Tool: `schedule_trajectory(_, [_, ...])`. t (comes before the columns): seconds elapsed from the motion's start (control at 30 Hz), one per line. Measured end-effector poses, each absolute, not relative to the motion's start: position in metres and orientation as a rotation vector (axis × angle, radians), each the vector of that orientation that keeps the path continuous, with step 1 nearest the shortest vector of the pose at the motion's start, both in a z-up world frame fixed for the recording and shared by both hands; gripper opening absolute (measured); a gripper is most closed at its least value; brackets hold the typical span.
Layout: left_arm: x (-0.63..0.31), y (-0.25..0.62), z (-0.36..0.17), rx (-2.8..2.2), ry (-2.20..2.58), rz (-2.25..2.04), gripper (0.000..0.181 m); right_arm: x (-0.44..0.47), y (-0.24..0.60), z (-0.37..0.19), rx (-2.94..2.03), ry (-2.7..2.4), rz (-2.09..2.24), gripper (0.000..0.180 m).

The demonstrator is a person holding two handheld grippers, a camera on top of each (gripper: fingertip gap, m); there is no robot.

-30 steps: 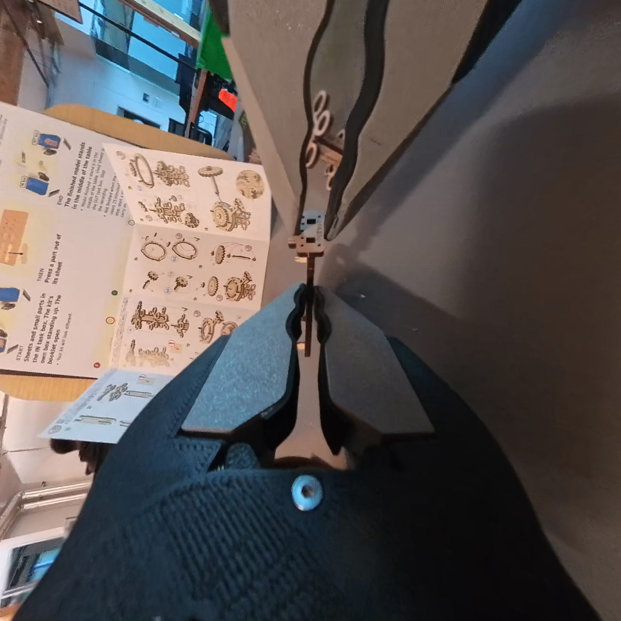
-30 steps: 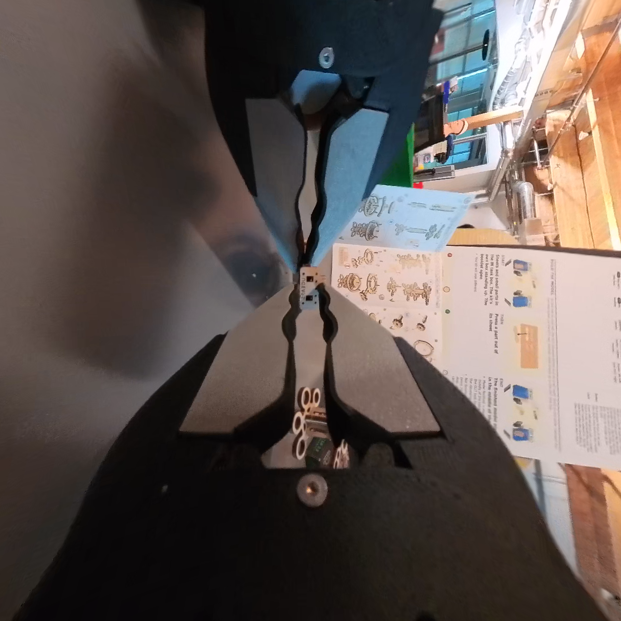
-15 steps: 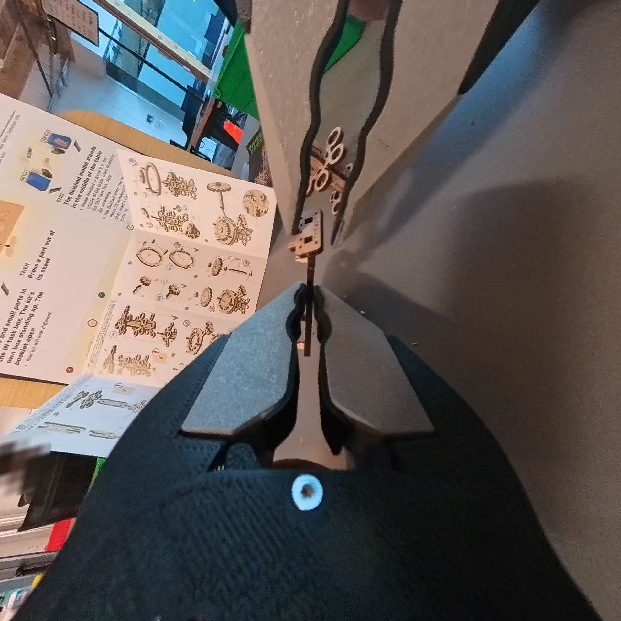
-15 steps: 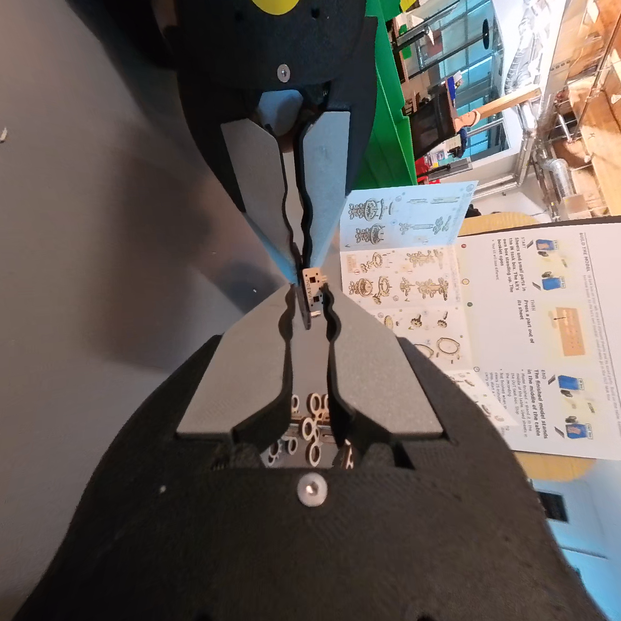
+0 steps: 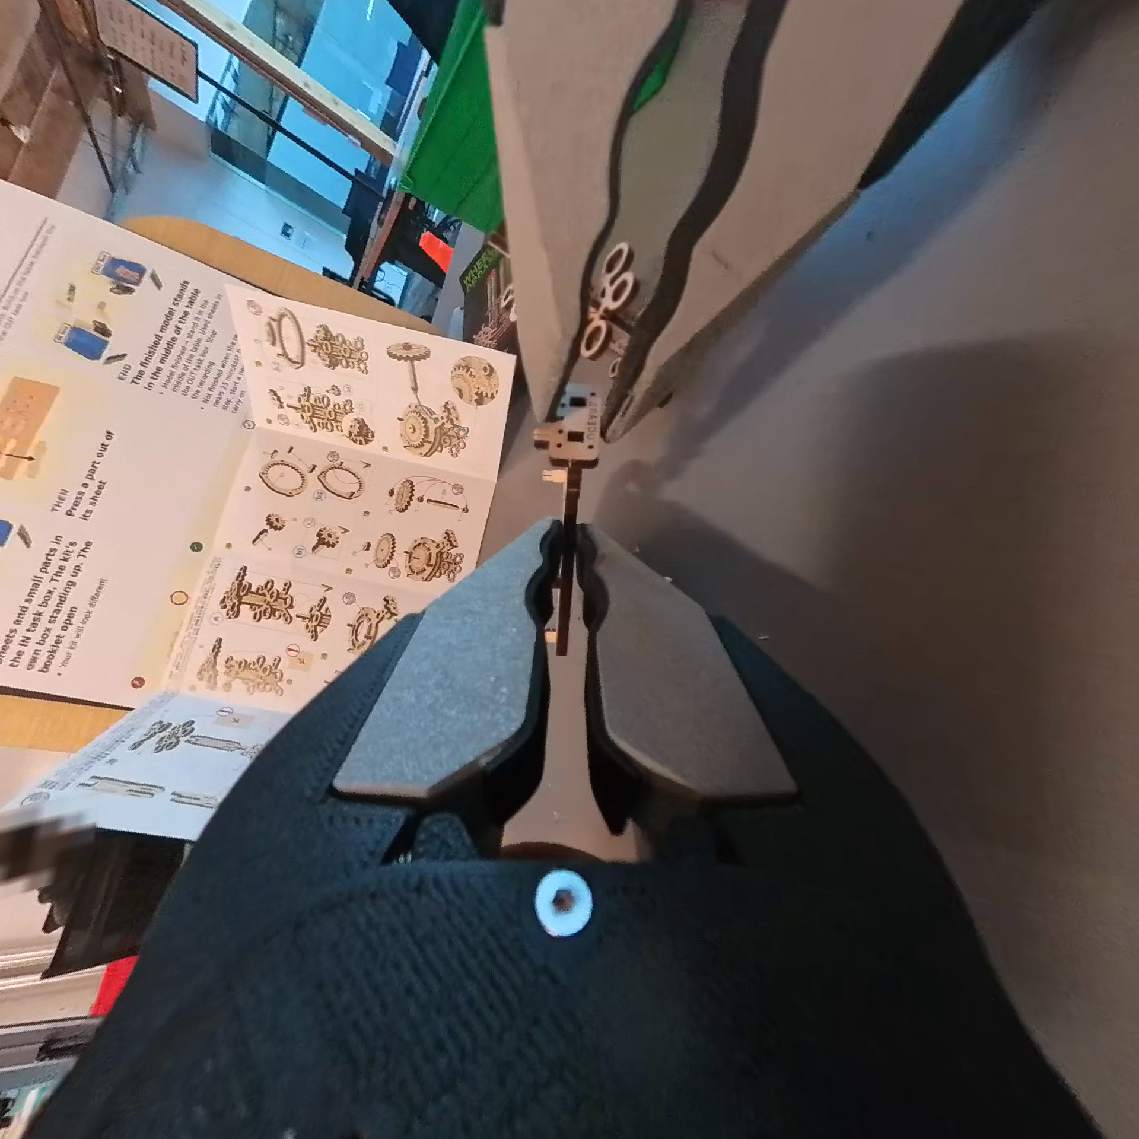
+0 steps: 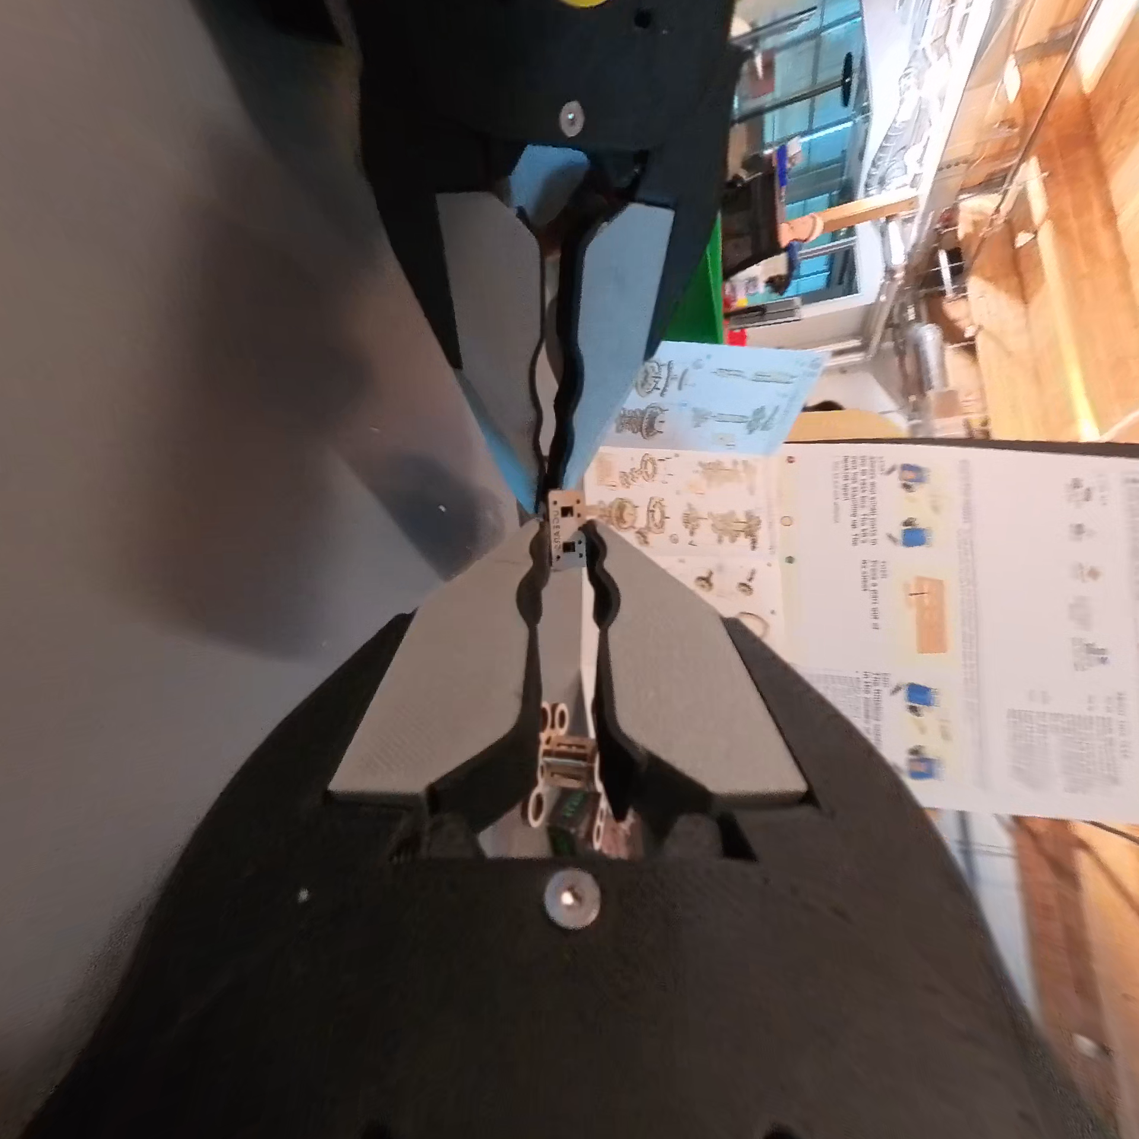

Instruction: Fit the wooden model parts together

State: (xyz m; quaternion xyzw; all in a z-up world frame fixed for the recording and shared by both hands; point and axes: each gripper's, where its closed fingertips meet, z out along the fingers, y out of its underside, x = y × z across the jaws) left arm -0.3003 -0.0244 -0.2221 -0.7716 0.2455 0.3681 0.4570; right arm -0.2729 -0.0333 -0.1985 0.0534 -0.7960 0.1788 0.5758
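Wooden strip [image 5: 571,555] pinched in left tool [image 5: 570,535]; right tool [image 6: 566,533] clamps engraved plate [image 6: 567,535].

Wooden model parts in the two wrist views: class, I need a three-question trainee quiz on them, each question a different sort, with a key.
1. True or false: the left tool grips a thin dark wooden strip edge-on.
2. The small pale wooden plate sits at the tips of which tool? A left B right
3. Fill in: the open instruction booklet shows drawings of ____ assemblies.

Key: 1 true; 2 B; 3 gear.
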Motion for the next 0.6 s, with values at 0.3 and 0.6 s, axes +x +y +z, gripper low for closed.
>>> schedule_trajectory(0.3, [-0.299, -0.024, -0.214, -1.868, 0.578, 0.896, 0.0, -0.273, -0.034, -0.188, 0.093, -1.82, 0.44, 0.007])
schedule_trajectory(0.6, [-0.308, -0.028, -0.198, -1.783, 0.538, 0.992, 0.0, -0.266, -0.035, -0.167, 0.094, -1.712, 0.479, 0.007])
